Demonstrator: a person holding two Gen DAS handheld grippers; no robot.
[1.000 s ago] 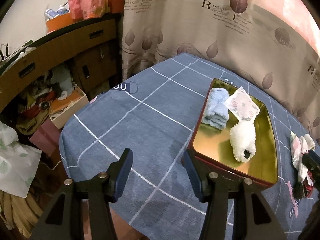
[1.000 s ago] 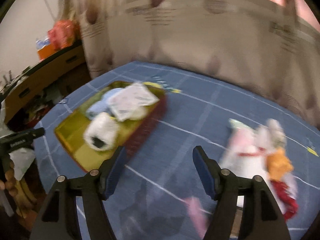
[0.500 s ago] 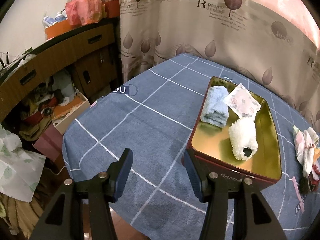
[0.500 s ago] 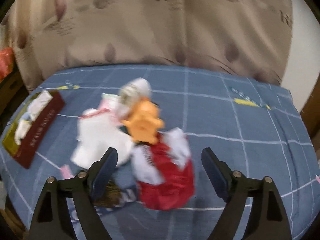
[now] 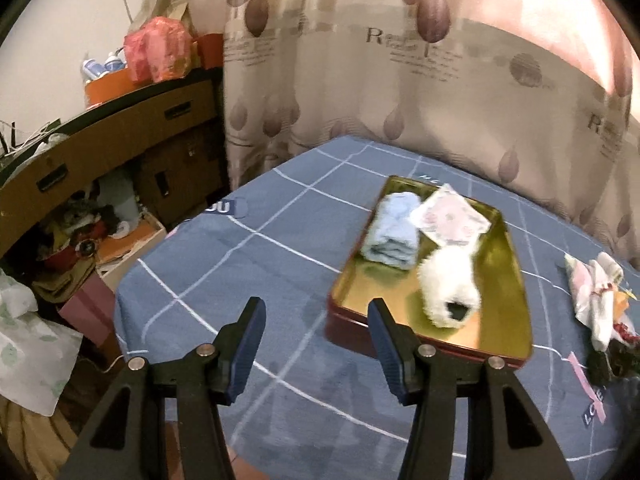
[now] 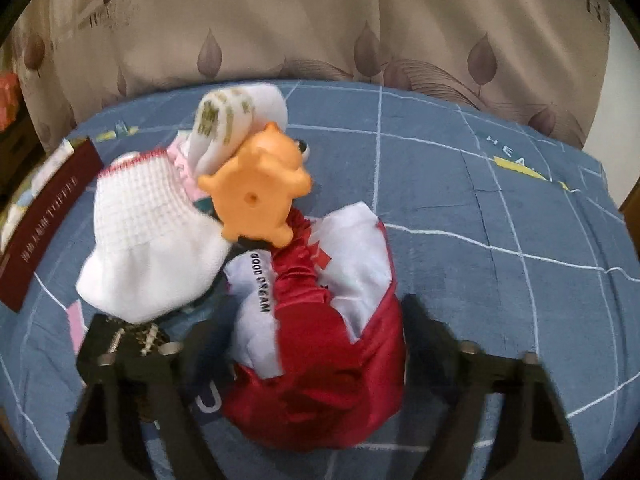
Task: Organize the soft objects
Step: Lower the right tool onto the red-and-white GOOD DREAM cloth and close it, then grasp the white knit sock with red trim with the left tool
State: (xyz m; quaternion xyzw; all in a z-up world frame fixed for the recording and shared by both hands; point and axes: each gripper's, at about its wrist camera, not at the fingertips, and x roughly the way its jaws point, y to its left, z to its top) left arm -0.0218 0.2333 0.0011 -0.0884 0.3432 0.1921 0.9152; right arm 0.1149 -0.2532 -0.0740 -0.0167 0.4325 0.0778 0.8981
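A gold tray [image 5: 508, 280] on the blue checked tablecloth holds a folded light-blue towel [image 5: 392, 236], a floral pouch [image 5: 448, 218] and a white fluffy roll [image 5: 448, 284]. My left gripper [image 5: 316, 308] hangs open and empty above the cloth, near the tray's front left corner. To the right of the tray lies a pile: a red and white satin pouch [image 6: 320, 320], an orange plush toy [image 6: 260, 192], a white knitted sock [image 6: 148, 232] and a rolled patterned sock [image 6: 236, 120]. My right gripper [image 6: 308, 320] straddles the satin pouch, jaws closing, fingers at its sides.
A leaf-print curtain [image 5: 400, 80] hangs behind the table. Left of the table stand a wooden cabinet [image 5: 120, 132], floor boxes [image 5: 132, 240] and a plastic bag [image 5: 28, 344]. The tray's dark red wall [image 6: 48, 216] is at the left in the right wrist view. The table's near edge drops off beneath the left gripper.
My right gripper swung from the tray over to the pile and came down around the red and white pouch; its jaws widened, then narrowed. The left gripper drifted slightly and stayed open.
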